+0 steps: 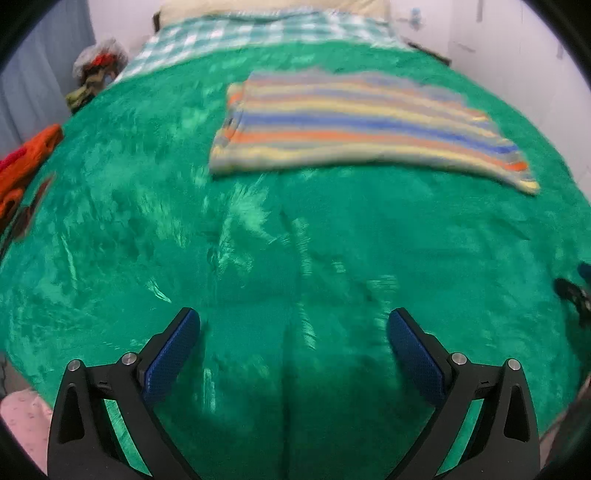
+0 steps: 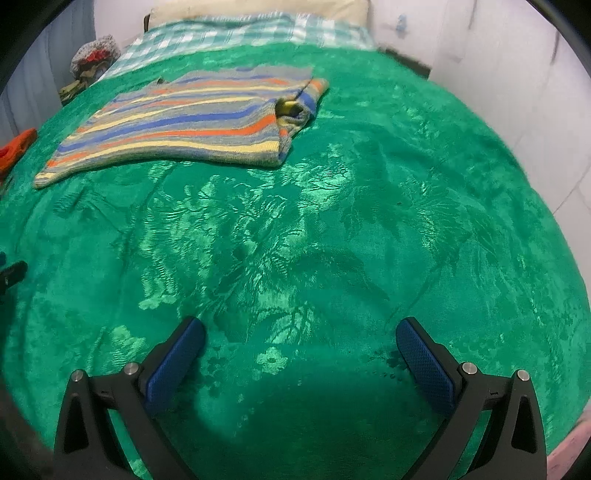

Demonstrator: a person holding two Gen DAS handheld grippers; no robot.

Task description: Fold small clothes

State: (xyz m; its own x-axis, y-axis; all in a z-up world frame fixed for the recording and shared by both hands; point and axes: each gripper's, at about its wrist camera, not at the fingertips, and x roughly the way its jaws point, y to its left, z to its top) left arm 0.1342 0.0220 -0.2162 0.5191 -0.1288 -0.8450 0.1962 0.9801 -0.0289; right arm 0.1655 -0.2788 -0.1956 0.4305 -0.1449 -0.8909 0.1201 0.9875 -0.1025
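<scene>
A green blanket (image 2: 332, 229) with a shiny leaf pattern covers the bed, a checked sheet (image 2: 236, 33) and pillow (image 2: 258, 7) at its head, white walls around. A folded striped top (image 2: 184, 118) lies flat toward the far side. Orange clothes (image 1: 26, 162) sit at the left edge. The left gripper (image 1: 293, 325) and right gripper (image 2: 300, 332) hover over bare blanket, jaws spread wide, holding nothing.

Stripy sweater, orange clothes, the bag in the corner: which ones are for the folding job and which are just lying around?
For the job:
striped sweater, lying folded on the green blanket
left gripper and right gripper, both open and empty

Just lying about:
orange clothes at the bed's left edge, perhaps waiting to be folded
bag of clothes in the far corner
pillow
checked sheet
</scene>
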